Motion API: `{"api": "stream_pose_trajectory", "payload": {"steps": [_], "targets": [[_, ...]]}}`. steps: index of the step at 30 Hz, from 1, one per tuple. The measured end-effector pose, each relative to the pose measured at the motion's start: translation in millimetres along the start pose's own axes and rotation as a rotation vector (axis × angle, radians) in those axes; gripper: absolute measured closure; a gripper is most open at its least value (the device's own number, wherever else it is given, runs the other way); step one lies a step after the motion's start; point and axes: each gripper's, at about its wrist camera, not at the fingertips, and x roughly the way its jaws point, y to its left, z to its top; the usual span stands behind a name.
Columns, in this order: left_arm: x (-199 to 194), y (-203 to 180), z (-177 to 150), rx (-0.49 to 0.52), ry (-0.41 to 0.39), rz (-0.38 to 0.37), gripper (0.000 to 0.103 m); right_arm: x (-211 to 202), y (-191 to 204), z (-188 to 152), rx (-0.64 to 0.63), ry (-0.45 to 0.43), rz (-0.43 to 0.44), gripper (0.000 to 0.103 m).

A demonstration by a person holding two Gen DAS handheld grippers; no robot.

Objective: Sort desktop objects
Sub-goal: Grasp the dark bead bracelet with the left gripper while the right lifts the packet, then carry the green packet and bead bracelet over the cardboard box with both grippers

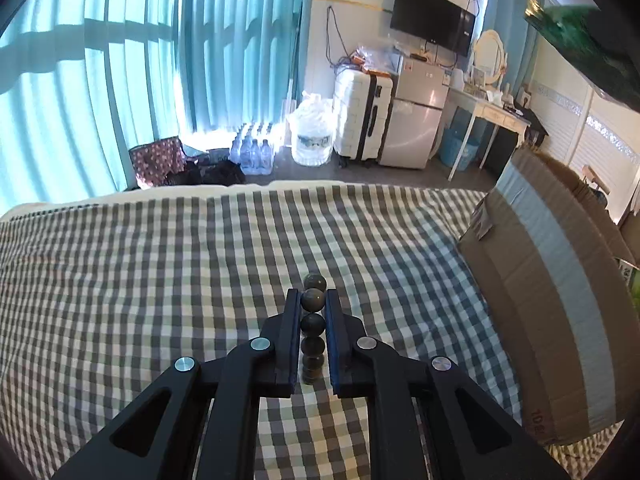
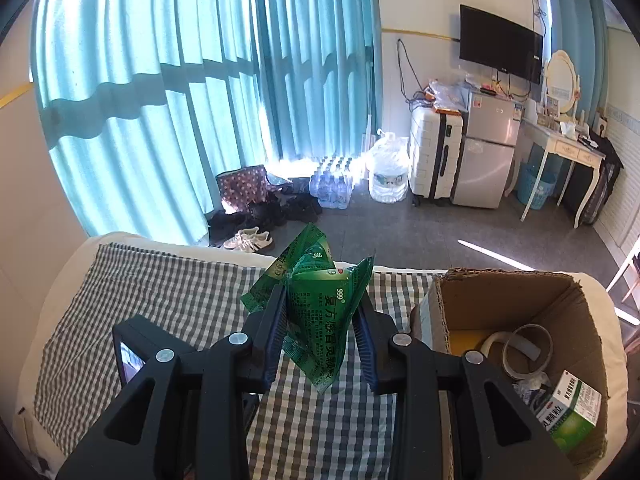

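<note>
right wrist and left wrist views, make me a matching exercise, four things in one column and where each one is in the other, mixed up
Things:
1. bead string
2. green sachets
3. tape roll
4. white suitcase

Places:
A. inside the cardboard box
B. between the fingers of the right gripper
C. on the floor beside the small fridge
D. between the fingers of the left gripper

Pairs: 1-D, 2-B, 3-A, 4-C
</note>
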Motion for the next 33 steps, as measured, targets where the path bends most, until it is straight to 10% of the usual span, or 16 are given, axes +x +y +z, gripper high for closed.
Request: {"api": "stream_pose_trajectory", "payload": {"steps": [33], "targets": [[-184.0,-32.4,37.8,0.007,-0.257,0.031,0.092,-114.0,-54.5,-45.7,0.074,-0.174,-0.012,0.071]]}}
